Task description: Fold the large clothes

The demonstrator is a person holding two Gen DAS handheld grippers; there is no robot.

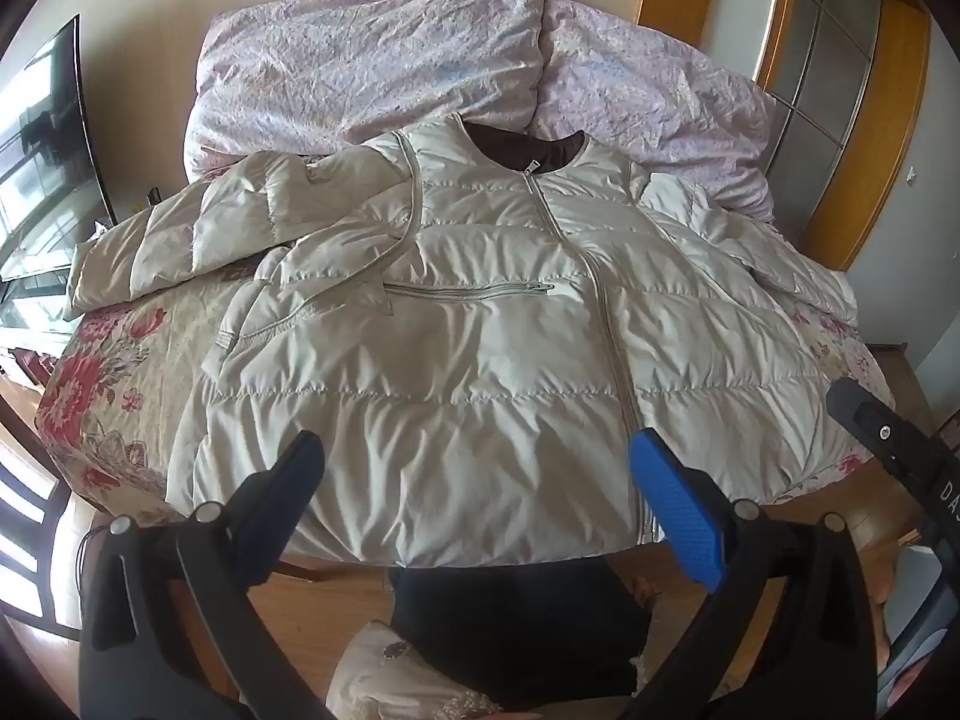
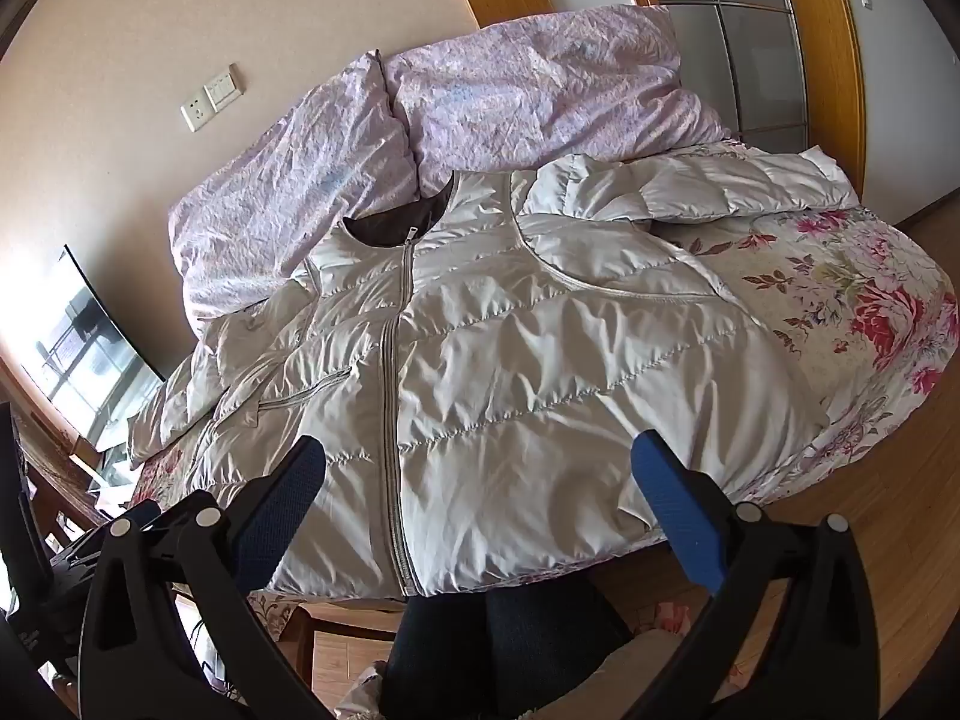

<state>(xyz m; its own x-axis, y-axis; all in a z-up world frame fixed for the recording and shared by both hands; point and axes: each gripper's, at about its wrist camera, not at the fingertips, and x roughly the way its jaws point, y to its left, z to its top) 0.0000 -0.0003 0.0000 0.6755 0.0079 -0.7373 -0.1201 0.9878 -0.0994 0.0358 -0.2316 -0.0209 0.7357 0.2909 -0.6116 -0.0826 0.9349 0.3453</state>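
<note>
A cream quilted puffer jacket point(image 1: 480, 324) lies front up and zipped on the bed, collar towards the pillows, hem at the near edge. It also shows in the right wrist view point(image 2: 510, 360). One sleeve point(image 1: 180, 234) stretches out to the left; the other sleeve point(image 2: 690, 186) stretches out to the right. My left gripper point(image 1: 474, 480) is open and empty, held above the hem. My right gripper point(image 2: 477, 480) is open and empty above the hem, and part of it shows at the right edge of the left wrist view point(image 1: 900, 438).
The bed has a floral cover point(image 1: 108, 396) and two lilac pillows point(image 1: 372, 60) against the wall. A television point(image 1: 42, 150) stands to the left. A wooden-framed door point(image 2: 750, 42) is at the back right. The person's dark-trousered legs point(image 1: 510, 630) stand on the wooden floor.
</note>
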